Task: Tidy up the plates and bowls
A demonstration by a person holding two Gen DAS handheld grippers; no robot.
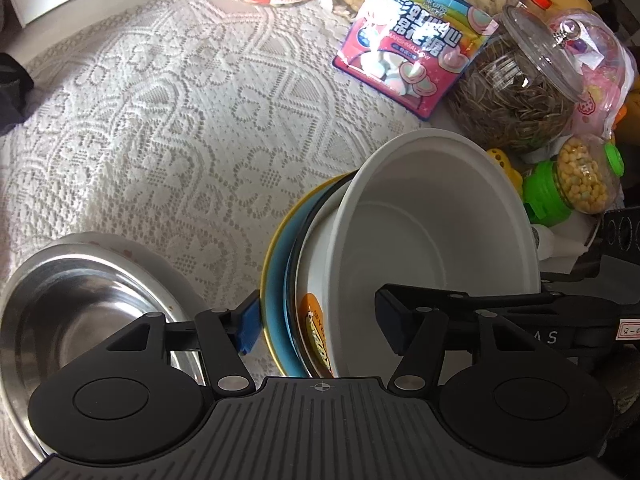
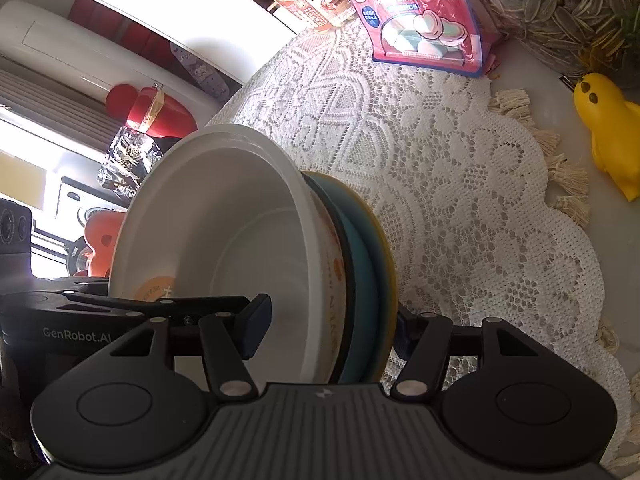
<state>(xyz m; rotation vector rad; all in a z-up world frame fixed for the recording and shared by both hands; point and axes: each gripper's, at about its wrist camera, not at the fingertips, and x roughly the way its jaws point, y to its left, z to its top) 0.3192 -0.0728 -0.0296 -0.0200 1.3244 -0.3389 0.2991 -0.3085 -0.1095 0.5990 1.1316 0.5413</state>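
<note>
**Left wrist view first: a stack gripped from two sides**

Left wrist view: left gripper [image 1: 316, 324] pinching a nested stack on edge, blue pad against the back of the yellow-rimmed blue plate [image 1: 276, 280], other pad inside the deep white paper bowl [image 1: 436, 240]. Clamped across all layers, probably so none slips while tilted. Between the two, a white printed bowl with orange label [image 1: 316, 320]. Lower left, a shiny stainless steel bowl [image 1: 92, 312] sitting in a pale plate on the white lace tablecloth [image 1: 160, 120], likely the next stacking spot. Pink marshmallow bag [image 1: 412, 48] and sunflower seed jar [image 1: 516, 100] behind, well apart.

Right wrist view: right gripper [image 2: 332, 328] closed on the same stack from the opposite side, one pad inside the white bowl, the other behind the plate. Stack held above the cloth, tipped sideways; doubled grip judged to steady the load. Yellow duck-shaped toy [image 2: 604, 132] far right, off the lace.
</note>
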